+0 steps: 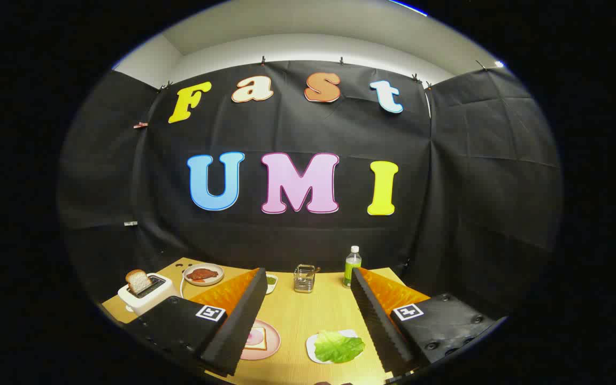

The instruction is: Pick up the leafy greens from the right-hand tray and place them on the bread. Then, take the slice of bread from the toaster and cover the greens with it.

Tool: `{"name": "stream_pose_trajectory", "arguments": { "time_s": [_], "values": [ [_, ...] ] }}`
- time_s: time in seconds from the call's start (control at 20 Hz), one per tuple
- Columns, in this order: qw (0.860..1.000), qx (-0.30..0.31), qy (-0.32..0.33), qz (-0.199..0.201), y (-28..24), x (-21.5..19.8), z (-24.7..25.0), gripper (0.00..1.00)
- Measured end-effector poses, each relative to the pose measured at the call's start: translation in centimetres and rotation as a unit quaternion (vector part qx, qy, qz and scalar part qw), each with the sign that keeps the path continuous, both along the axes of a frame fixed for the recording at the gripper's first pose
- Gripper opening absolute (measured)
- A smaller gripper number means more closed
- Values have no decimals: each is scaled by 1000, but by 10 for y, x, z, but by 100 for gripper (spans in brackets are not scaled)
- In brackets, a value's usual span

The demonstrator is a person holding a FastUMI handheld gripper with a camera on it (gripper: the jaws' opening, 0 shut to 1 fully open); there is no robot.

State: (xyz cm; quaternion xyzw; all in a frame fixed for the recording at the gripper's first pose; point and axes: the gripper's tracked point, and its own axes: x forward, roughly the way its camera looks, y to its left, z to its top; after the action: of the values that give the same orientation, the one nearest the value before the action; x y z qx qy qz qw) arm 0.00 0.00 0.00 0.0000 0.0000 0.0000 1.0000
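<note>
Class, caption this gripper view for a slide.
Open gripper above table; lettuce between fingers, bread on plate beside it, toaster beyond.

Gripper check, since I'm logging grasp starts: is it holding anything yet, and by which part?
Nothing is held. The gripper is open, its fingers wide apart above the wooden table; the green leafy lettuce lies untouched on its white tray between them.

Greens (338, 346) on their tray (313, 347) lie right of the bread (256, 339); the toaster (146, 292) stands at the counter's (308, 315) left edge, a bottle (352, 266) at the back edge.
</note>
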Motion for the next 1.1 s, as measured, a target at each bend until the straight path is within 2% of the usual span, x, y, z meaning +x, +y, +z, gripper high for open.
{"name": "stream_pose_trajectory", "arguments": {
  "time_s": [0.65,0.8,1.1],
  "values": [
    [999,-3,48,13,0,1,-26,98],
    [998,14,63,19,0,0,-32,98],
    [997,10,79,10,-10,12,-52,98]
  ]
}}
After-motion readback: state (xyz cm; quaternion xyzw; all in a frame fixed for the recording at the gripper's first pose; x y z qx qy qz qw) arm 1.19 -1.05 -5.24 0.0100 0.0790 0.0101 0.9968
